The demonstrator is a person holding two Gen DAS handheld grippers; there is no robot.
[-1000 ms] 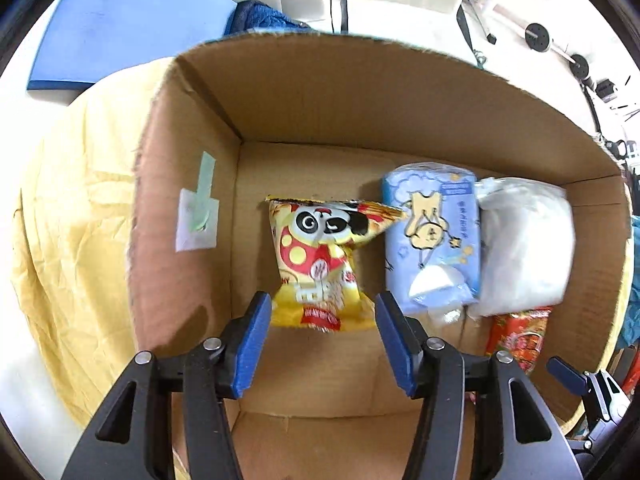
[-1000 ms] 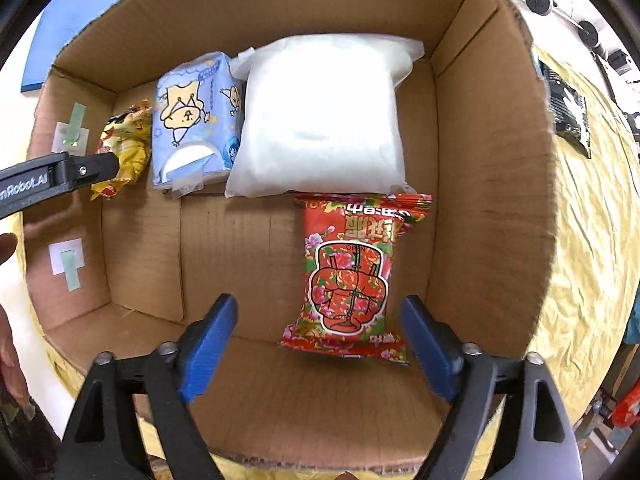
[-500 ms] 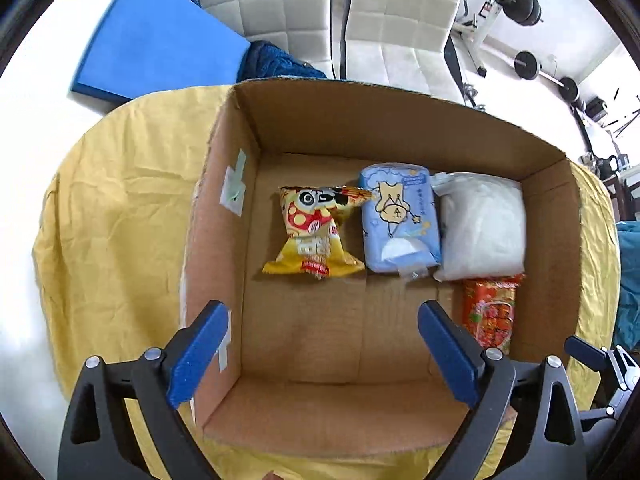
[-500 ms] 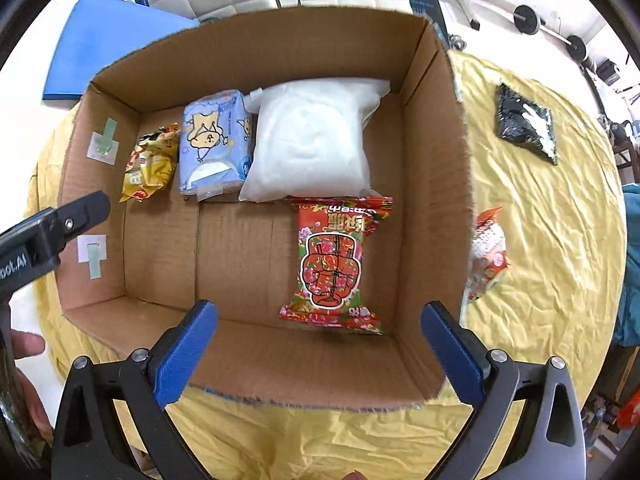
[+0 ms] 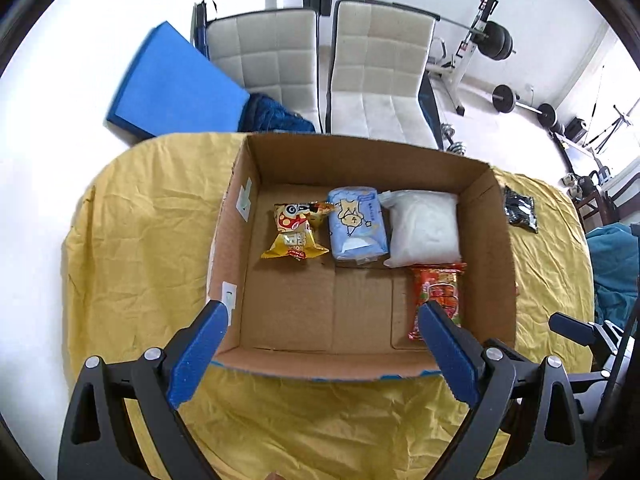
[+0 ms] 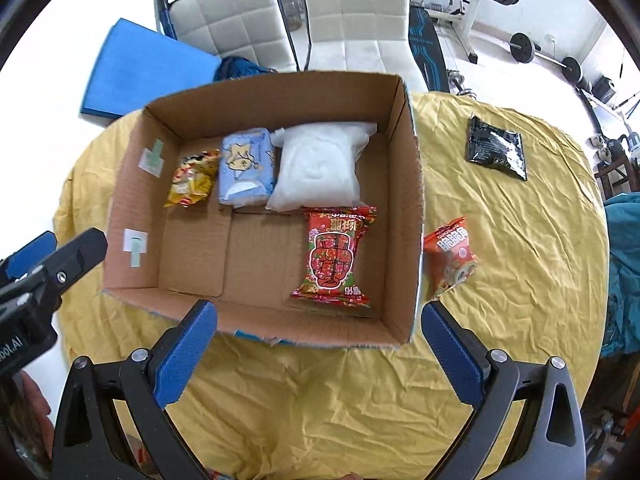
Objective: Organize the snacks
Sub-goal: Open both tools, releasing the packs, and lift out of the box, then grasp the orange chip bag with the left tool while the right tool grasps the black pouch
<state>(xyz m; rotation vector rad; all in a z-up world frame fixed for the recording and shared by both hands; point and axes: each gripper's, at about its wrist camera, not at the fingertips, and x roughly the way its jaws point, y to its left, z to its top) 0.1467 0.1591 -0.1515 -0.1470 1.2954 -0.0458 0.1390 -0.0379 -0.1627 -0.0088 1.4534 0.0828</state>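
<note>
Nearest to me, my left gripper and my right gripper both hang spread wide with nothing between their blue pads, above the near edge of the cardboard box on the yellow tablecloth. Inside the box, closest to my side, the red snack packet lies flat against the right wall; behind it, along the far wall, sit the white pouch, the blue cartoon pack and the yellow panda bag, side by side and touching. So I judge four items are put away, with the left half of the near floor free for more. Two are left, as far as I can see: an orange snack bag just outside the box's right wall, and farther off a black packet well apart on the cloth. Beyond the table stand two white chairs and gym weights. The orange bag looks the handiest next pick for my right side.
</note>
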